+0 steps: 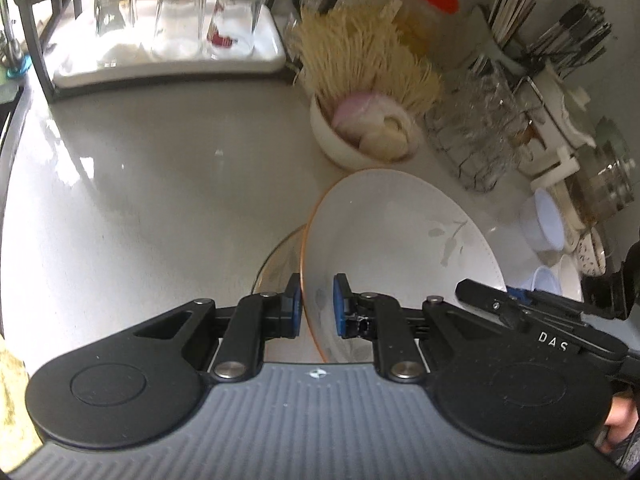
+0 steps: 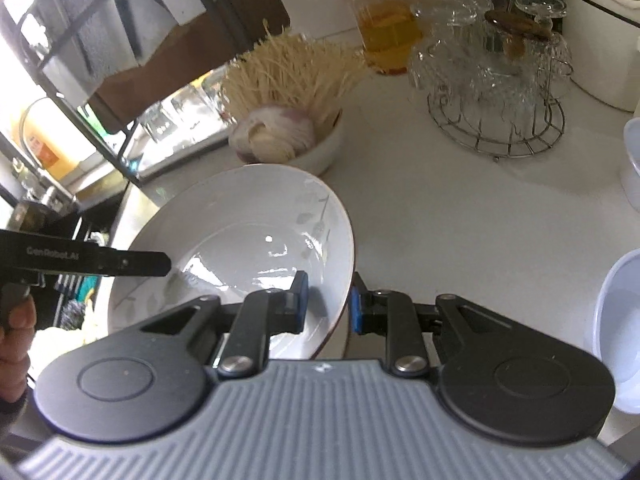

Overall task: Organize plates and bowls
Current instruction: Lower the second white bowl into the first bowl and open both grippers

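Grippers clamp opposite rims of one glossy white plate with a thin brown edge and faint leaf print, left gripper and right gripper both angled down, holding it tilted above the smooth pale counter.

Readable text: "DAS" in white on the black body of the right gripper, seen from the left wrist. "GenRobot.AI" on the black body of the left gripper, seen from the right wrist. Nothing else legible.
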Tool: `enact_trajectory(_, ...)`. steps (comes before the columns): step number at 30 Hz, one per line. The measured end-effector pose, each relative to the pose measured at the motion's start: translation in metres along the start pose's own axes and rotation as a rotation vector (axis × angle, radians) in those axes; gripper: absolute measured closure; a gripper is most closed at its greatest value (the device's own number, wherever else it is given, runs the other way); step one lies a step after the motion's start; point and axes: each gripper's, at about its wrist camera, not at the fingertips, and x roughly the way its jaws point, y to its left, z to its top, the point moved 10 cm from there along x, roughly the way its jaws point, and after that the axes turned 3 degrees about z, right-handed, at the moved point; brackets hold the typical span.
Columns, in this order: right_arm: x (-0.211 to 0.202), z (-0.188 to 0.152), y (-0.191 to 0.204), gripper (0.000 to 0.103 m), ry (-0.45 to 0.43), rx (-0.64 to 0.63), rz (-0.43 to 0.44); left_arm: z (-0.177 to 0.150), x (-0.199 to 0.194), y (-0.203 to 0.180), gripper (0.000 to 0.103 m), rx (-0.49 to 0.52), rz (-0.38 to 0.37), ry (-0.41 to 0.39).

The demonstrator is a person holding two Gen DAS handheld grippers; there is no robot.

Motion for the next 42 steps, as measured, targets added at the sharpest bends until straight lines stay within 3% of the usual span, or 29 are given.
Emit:
enact_trajectory(8,0.004,-0.012,-0.003,0.079,0.061,-0.021,-0.028,-0.022,0.017,0.001,0.084,0.017,0.013,0.096)
enact_trajectory(20,0.018,-0.019,-0.001,0.079,0.122,-0.032,-0.043,-0.030,0.030,0.010,0.084,-0.003,0.046,0.123)
enact_trajectory(26,0.021,-0.019,-0.001,0.077,0.125,-0.009,-0.044,-0.030,0.025,0.015,0.083,-0.029,0.017,0.130)
enact_trajectory(33,0.026,-0.017,-0.002,0.078,0.131,0.005,-0.062,-0.019,0.015,0.033,0.079,-0.155,-0.074,0.122)
enact_trajectory(42,0.030,-0.016,0.000,0.078,0.138,0.011,-0.071,-0.026,0.007,0.032,0.076,-0.145,-0.100,0.164)
